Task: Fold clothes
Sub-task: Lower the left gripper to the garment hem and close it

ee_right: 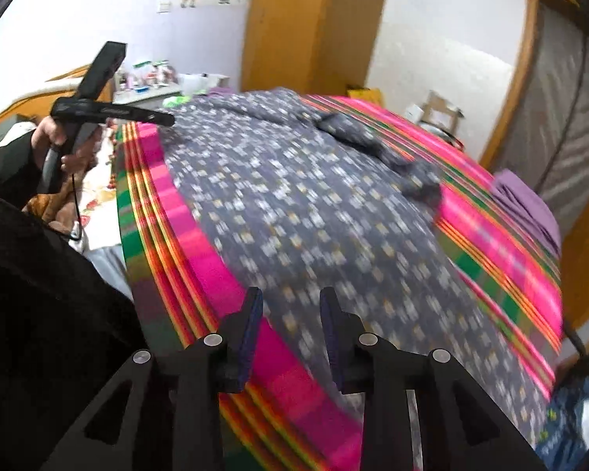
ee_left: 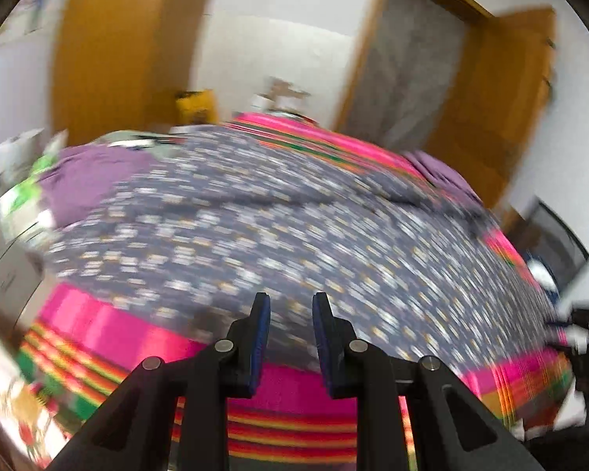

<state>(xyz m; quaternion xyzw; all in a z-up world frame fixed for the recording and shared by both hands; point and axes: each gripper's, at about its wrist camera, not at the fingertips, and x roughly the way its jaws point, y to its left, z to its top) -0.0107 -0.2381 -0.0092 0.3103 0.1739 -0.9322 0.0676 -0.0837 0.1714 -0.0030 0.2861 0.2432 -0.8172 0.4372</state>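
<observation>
Bed: one striped pink blanket [ee_right: 502,235] covered it; its near and right edges showed bare stripes.
Garment: one grey patterned garment [ee_left: 278,235] lay spread across the blanket's middle, a sleeve [ee_right: 377,145] reaching toward the far right edge.
Purple cloth: one piece [ee_right: 530,204] sat at the far right corner, another [ee_left: 94,172] at the far left.
Left gripper [ee_left: 290,306]: empty, jaws narrowly parted, above the near edge.
Right gripper [ee_right: 290,302]: empty, jaws moderately apart, above the near edge.
Hand [ee_right: 55,137]: gripped the left tool's handle beyond the left edge.
Writing: none readable; blur.
</observation>
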